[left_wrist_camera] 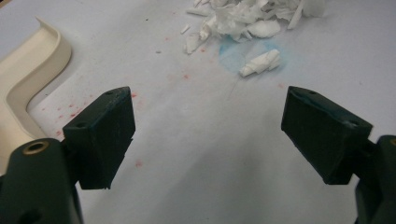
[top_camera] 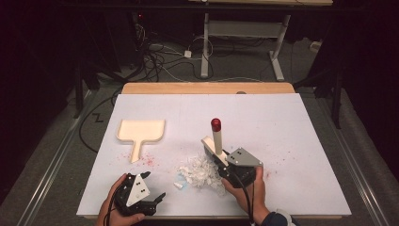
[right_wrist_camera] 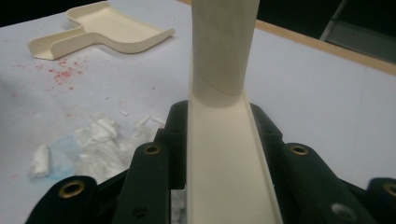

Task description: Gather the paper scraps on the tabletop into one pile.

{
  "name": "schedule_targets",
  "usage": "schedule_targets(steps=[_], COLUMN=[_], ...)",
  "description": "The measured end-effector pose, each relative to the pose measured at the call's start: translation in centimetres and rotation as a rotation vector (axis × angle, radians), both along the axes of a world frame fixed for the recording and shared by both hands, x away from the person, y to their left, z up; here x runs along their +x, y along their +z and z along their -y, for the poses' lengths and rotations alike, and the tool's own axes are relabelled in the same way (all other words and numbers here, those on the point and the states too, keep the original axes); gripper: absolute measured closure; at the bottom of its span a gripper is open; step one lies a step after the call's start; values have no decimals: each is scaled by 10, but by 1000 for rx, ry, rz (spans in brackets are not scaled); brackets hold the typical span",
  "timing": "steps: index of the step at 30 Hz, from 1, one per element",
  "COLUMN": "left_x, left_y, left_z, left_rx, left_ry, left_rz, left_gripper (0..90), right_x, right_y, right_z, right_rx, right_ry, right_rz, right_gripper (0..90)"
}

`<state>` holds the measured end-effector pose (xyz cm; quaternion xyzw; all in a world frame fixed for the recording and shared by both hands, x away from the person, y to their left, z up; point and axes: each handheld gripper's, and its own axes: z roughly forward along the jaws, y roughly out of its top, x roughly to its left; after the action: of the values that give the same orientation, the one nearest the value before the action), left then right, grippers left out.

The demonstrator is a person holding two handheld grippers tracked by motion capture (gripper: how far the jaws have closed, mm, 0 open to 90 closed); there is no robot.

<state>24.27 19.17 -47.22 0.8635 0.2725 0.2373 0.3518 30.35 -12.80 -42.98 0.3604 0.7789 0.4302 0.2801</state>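
A cream brush with a red cap point(top_camera: 216, 124) stands nearly upright, and my right gripper point(top_camera: 221, 157) is shut on its handle point(right_wrist_camera: 224, 70) low down, at the right side of a pile of white paper scraps point(top_camera: 200, 172). The brush head point(top_camera: 207, 142) rests on the table behind the pile. A cream dustpan point(top_camera: 140, 132) lies flat at the left, handle toward me. My left gripper point(top_camera: 155, 185) sits near the front edge, open, with nothing between its jaws point(left_wrist_camera: 208, 126). The scraps point(left_wrist_camera: 247, 18) and the dustpan point(left_wrist_camera: 28, 79) lie ahead of it.
A white sheet covers the table, with a wooden strip point(top_camera: 207, 88) at the far edge. One rolled scrap point(top_camera: 179, 185) lies apart from the pile on a faint blue stain point(left_wrist_camera: 243, 51). Red specks point(top_camera: 146, 160) dot the sheet near the dustpan's handle. Cables and a desk frame stand beyond.
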Motion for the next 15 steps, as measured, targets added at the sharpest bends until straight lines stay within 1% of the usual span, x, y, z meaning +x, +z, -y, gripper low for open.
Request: schedule_targets(steps=[4,5,7,8,10,11,12,13,15], left_x=[1,1,1,1,2,2,2,2,3], left_y=[0,-1,-1,-1,-1,-1,-1,-1,-2], left_z=[-1,-1,0,0,0,1,1,1,0], left_rx=[-1,-1,-2,0,8,5,4,4,2], left_ry=[3,4,3,3,0,2,3,4,4], left_rz=[-3,-4,-6,-7,-9,-9,-10,-12,-14], left_gripper=[167,167,167,167,167,167,168,169,169], right_x=[9,13,22,27,40,46,51,57,66], right_y=[6,7,7,7,3,0,-3,-6,-13], right_z=[14,16,20,21,21,20,18,15,10], right_rx=[15,9,-6,-12,-3,-16,-27,-43,-63], right_ry=[26,24,38,33,70,72,85,100,116], right_rz=[12,14,36,41,58,76,101,113,101], right_gripper=[676,676,676,676,676,676,676,676,676])
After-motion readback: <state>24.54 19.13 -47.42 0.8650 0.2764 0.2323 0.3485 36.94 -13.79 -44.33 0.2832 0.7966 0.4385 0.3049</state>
